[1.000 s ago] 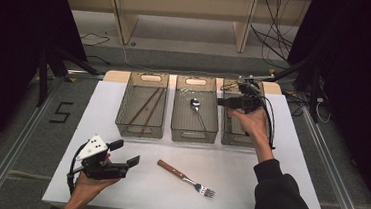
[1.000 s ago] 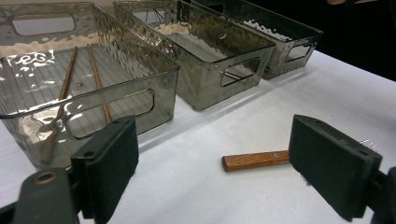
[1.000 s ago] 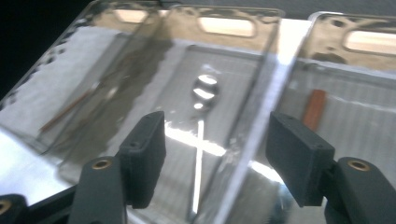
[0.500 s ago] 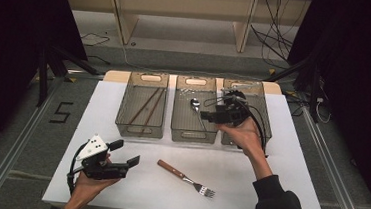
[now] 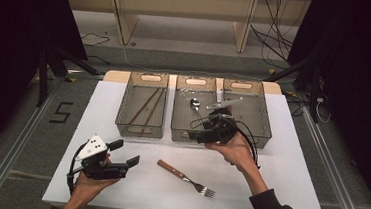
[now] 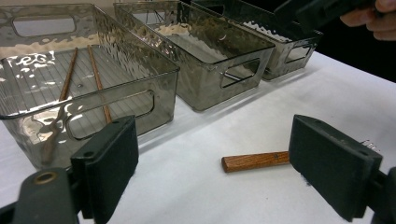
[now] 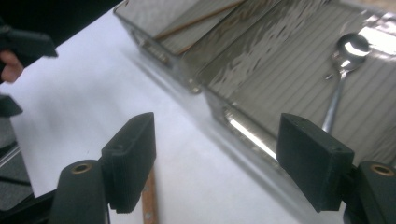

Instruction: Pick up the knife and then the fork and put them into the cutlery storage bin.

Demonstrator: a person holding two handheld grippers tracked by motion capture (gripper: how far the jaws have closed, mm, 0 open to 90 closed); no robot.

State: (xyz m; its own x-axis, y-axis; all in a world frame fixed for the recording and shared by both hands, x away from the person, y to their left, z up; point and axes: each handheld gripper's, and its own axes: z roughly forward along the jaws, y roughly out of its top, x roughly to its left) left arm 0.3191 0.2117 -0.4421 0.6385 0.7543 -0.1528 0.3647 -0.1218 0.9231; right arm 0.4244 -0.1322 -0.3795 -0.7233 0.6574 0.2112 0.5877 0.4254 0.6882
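Observation:
A fork (image 5: 185,178) with a wooden handle (image 6: 254,161) lies on the white table, tines toward the near right. My left gripper (image 5: 124,152) rests open at the near left, jaws pointing at the handle from a short way off, nothing between them (image 6: 219,144). My right gripper (image 5: 198,134) hovers over the front rim of the middle tray (image 5: 181,134). Its jaws have just been opening and stand wide with nothing between them (image 7: 222,144). The fork's handle end (image 7: 149,200) shows below its left jaw.
Three clear grey trays stand in a row at the back. The left tray (image 5: 122,122) holds wooden chopsticks (image 5: 145,106), the middle one a spoon (image 5: 195,105), and the right tray (image 5: 264,136) a silver utensil (image 5: 223,103). Bare white table lies around the fork.
My right gripper has come from over the right tray leftward and nearer, to the front of the middle tray. The left gripper and the fork have stayed put.

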